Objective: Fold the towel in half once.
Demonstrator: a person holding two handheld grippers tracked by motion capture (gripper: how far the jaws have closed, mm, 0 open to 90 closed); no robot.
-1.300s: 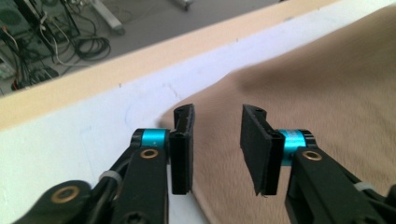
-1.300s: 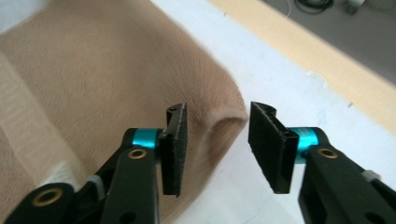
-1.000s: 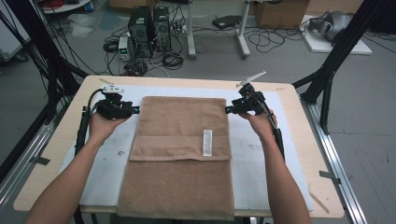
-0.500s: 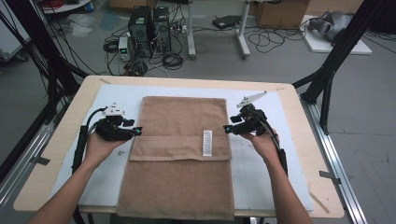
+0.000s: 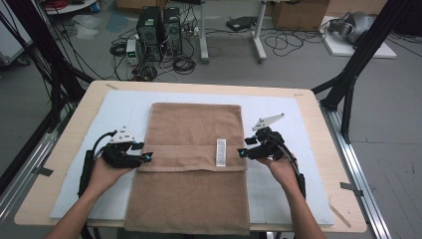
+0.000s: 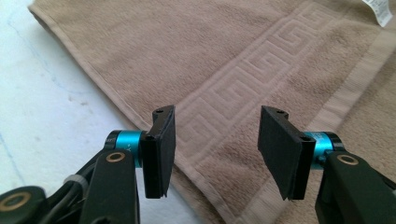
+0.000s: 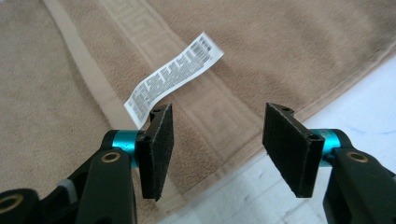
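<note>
Two hand-held grippers are seen from the high view, one at each side of a folded brown towel [image 5: 191,164]. The left gripper [image 5: 148,158] is pointed inward at the towel's left edge, and the right gripper [image 5: 240,153] is pointed inward at its right edge. Both are level with the hemmed edge of the upper folded layer, which crosses the towel from side to side. The towel is laid on a pale blue mat [image 5: 293,119] over a wooden table [image 5: 318,124], with its long axis running away from the person and its near end hanging just over the table's front edge. A white care label [image 5: 221,152] is lying on the towel near its right edge, close to the right gripper. Each hand is about equally near its own side.

In the left gripper view, the left gripper [image 6: 215,135] is held wide open with nothing between its black pads. The towel's edge and its woven key-pattern band [image 6: 243,79] are seen directly beyond and below the jaws, running diagonally, with bare mat to the left.

In the right gripper view, the right gripper [image 7: 217,133] is likewise spread wide and empty. The towel's edge is passing under the gap between the jaws, with the care label [image 7: 175,77] just beyond the left pad and bare mat at the lower right.

The coming move is judged to be a closing of both grippers on the side edges at the fold's hem.
</note>
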